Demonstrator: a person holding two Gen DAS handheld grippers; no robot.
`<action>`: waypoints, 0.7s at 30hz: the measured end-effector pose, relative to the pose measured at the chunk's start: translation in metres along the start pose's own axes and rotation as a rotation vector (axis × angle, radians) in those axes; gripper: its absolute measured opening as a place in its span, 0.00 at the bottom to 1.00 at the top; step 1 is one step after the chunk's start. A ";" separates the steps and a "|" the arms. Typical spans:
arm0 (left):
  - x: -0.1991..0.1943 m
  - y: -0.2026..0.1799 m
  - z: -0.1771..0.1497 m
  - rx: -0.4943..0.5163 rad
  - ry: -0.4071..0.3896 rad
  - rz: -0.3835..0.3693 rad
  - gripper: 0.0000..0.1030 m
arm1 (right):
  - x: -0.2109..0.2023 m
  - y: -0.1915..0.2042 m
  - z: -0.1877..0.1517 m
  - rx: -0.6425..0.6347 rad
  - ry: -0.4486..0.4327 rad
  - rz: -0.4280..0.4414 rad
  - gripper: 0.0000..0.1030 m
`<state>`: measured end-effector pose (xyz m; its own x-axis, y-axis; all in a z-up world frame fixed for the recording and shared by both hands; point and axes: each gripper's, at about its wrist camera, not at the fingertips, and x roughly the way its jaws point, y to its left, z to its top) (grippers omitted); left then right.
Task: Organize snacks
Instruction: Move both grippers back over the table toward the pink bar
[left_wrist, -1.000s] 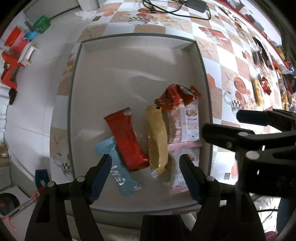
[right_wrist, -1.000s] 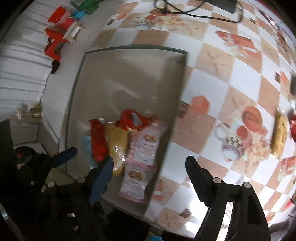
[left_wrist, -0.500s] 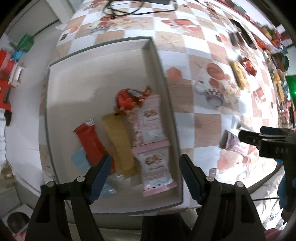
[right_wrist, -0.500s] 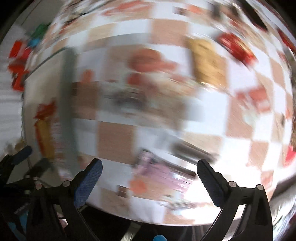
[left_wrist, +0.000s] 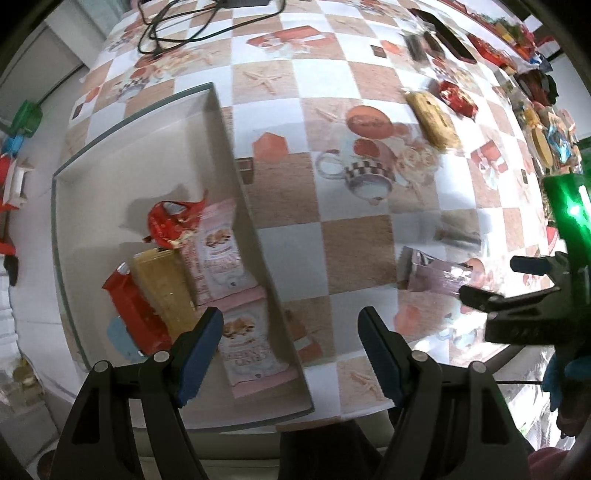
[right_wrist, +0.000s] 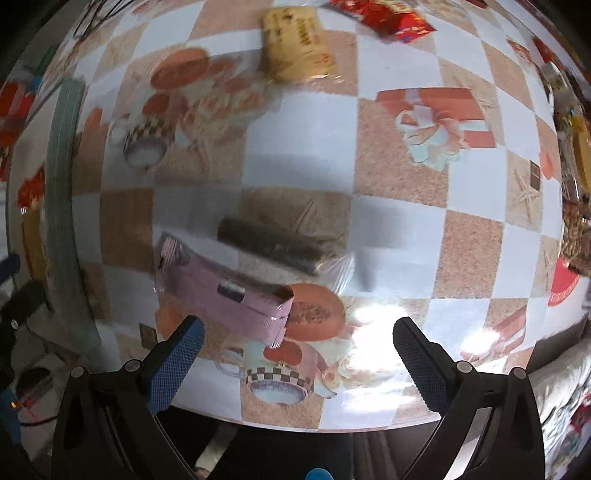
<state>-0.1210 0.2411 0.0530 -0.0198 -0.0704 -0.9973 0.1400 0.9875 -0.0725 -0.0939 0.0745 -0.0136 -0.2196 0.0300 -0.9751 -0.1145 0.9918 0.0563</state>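
A white tray (left_wrist: 140, 155) on the checked tablecloth (left_wrist: 332, 92) holds two pink biscuit packs (left_wrist: 221, 254), a yellow bar (left_wrist: 166, 288), a red bar (left_wrist: 133, 314), a crumpled red wrapper (left_wrist: 166, 221) and a blue packet (left_wrist: 120, 338), all at its near right. The left gripper (left_wrist: 290, 354) hangs open and empty over the tray's right wall. The right gripper (right_wrist: 295, 354), jaws wide and empty, points down just near of a pink packet (right_wrist: 225, 291) and a dark bar (right_wrist: 273, 247) lying right of the tray.
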 end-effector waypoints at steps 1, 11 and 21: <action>0.000 -0.002 0.000 0.003 0.001 0.001 0.76 | 0.001 0.003 -0.001 -0.019 0.002 -0.009 1.00; 0.006 -0.013 -0.002 0.006 0.021 0.015 0.76 | 0.007 0.065 -0.006 -0.211 -0.022 -0.120 1.00; 0.011 -0.016 -0.002 0.001 0.036 0.030 0.76 | 0.028 0.076 0.033 -0.164 0.009 -0.083 1.00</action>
<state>-0.1255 0.2253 0.0434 -0.0508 -0.0355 -0.9981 0.1420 0.9890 -0.0424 -0.0763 0.1548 -0.0434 -0.2111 -0.0530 -0.9760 -0.2886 0.9574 0.0104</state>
